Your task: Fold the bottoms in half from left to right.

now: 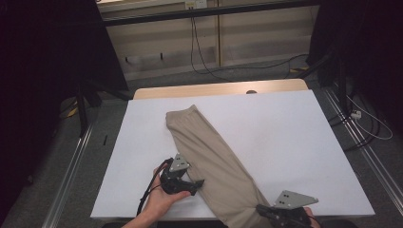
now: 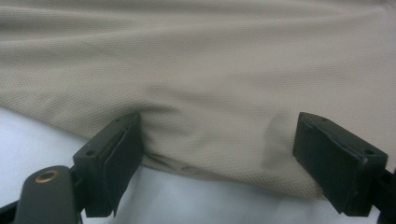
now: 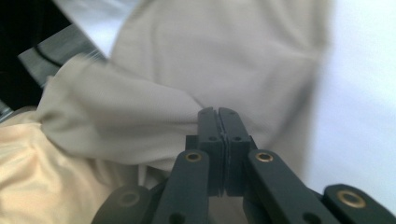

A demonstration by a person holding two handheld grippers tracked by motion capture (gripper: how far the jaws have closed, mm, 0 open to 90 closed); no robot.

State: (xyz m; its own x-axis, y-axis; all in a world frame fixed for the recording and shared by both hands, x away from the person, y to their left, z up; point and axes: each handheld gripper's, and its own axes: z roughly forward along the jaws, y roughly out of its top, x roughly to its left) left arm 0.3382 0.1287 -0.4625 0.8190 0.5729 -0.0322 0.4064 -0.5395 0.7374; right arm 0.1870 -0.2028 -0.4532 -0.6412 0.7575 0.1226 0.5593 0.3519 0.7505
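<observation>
**Soft beige garment pinched at one end, open jaws waiting at its side edge**

A long beige garment is laid diagonally across the white table, its far end folded over and its near end hanging past the table's near edge. It is judged to be light, limp knit cloth: it will drape, stretch and bunch wherever it is lifted, and nothing in it can break. Thin layers could slip out of a shallow pinch, so a deep bite on a hem or folded edge is the better hold.

The right gripper is closed flat, pad against pad, with a gathered fold of the garment's near end drawn taut just beside its fingertips; whether cloth is actually caught between the pads cannot be told. The left gripper is held wide open at the garment's side edge, and that edge lies between the pads, which do not press on it.

Beyond the fingers, bare table surface is seen on both sides. A strip of wooden tabletop lies past the garment's far end, with cables on the floor well behind it. Nothing is seen in the way of either gripper.
</observation>
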